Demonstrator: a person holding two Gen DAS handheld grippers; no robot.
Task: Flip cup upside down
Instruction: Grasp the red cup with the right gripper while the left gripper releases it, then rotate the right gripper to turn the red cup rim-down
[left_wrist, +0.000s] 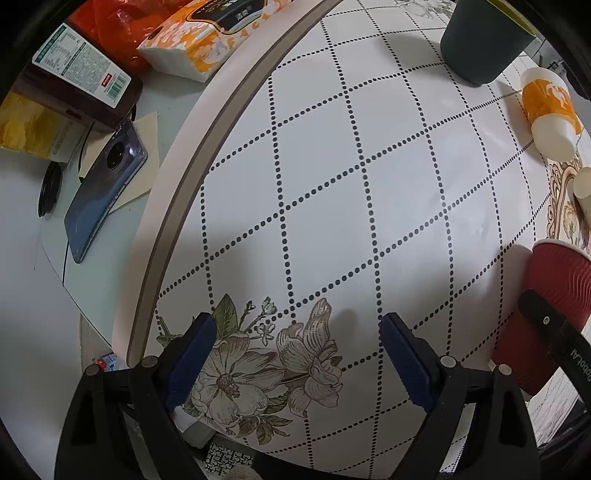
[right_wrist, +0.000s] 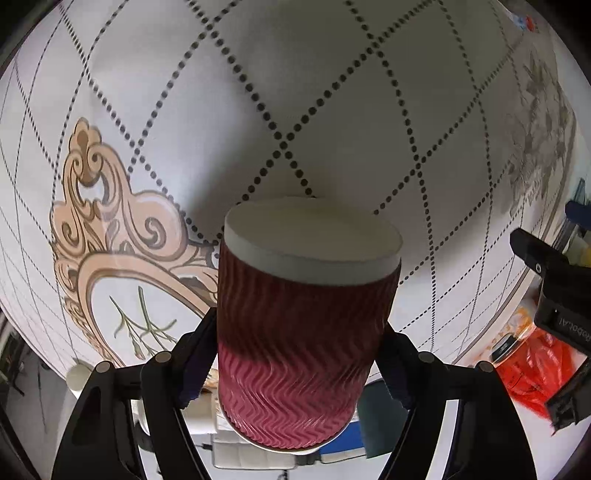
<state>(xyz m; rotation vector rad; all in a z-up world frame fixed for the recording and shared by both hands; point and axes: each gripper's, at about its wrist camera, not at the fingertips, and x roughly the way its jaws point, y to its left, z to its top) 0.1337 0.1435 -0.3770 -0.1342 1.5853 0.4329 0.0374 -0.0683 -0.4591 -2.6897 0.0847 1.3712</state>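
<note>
We see bare counter (left_wrist: 369, 192) mid-surface; a dark cup (left_wrist: 484, 40) and an orange-white cup (left_wrist: 550, 110) crowd its far edge.

Four cups: one red (right_wrist: 303, 325), one dark green (left_wrist: 484, 37), one orange-white (left_wrist: 550, 110), one beige (left_wrist: 583, 192); one phone (left_wrist: 105, 192), one tissue pack (left_wrist: 210, 35), two grippers (left_wrist: 295, 350) (right_wrist: 295, 362).

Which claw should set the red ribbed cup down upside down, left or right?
Right. The right claw already grips the red ribbed paper cup, its white base facing the patterned tabletop. The left claw is open, holding nothing, beside it.
</note>
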